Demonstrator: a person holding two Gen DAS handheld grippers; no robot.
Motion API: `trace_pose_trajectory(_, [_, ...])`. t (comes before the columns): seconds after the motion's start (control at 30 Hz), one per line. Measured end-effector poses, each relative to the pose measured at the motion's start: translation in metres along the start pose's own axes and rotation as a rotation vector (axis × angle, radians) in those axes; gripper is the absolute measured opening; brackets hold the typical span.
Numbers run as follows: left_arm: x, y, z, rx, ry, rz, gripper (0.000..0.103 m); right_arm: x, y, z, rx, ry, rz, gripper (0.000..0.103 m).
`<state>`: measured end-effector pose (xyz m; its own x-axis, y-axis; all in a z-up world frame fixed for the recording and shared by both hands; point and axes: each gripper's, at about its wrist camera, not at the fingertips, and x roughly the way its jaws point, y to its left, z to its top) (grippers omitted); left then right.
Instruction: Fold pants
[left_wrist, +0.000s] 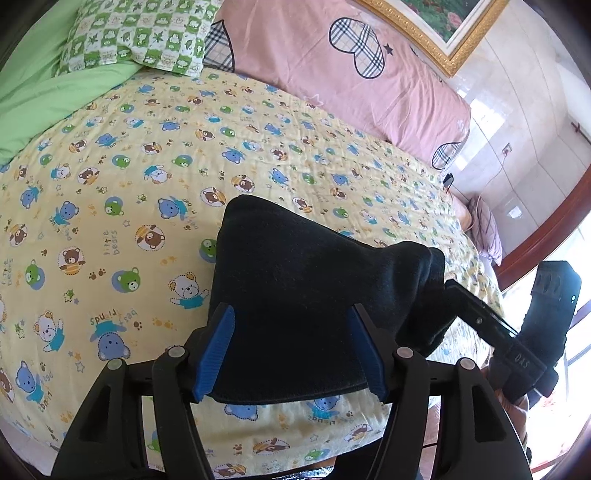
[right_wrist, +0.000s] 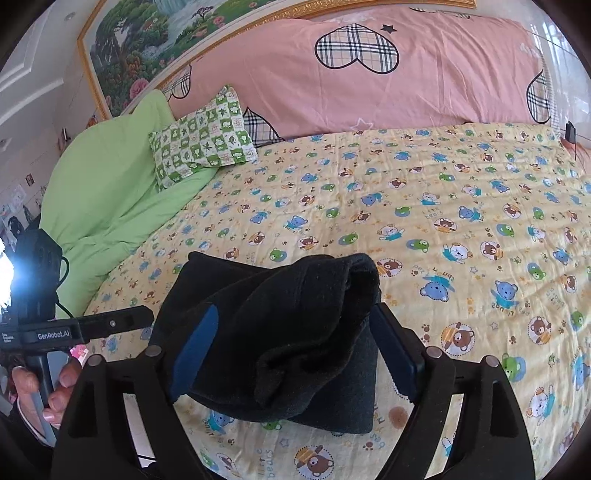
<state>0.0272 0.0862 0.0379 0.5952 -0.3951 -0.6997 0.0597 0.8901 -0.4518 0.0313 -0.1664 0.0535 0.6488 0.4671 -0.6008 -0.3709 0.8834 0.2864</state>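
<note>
Bedspread (left_wrist: 110, 184) bears pants (left_wrist: 295, 295) between, perhaps touching, left gripper (left_wrist: 291, 350).

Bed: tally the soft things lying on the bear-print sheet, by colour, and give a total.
Black: 1, the folded pants
Green-and-white checked: 1, the small pillow
Plain green: 1, the quilt
Pink with plaid hearts: 1, the long quilt along the head of the bed
Total: 4
</note>
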Motion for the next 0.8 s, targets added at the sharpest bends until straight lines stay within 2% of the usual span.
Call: trace_pose_trajectory(0.8, [0.036,0.013,0.010,-0.044,0.050,0.031,0.071,0.009,-0.036,-0.023,0.097,0.053,-0.076,0.085])
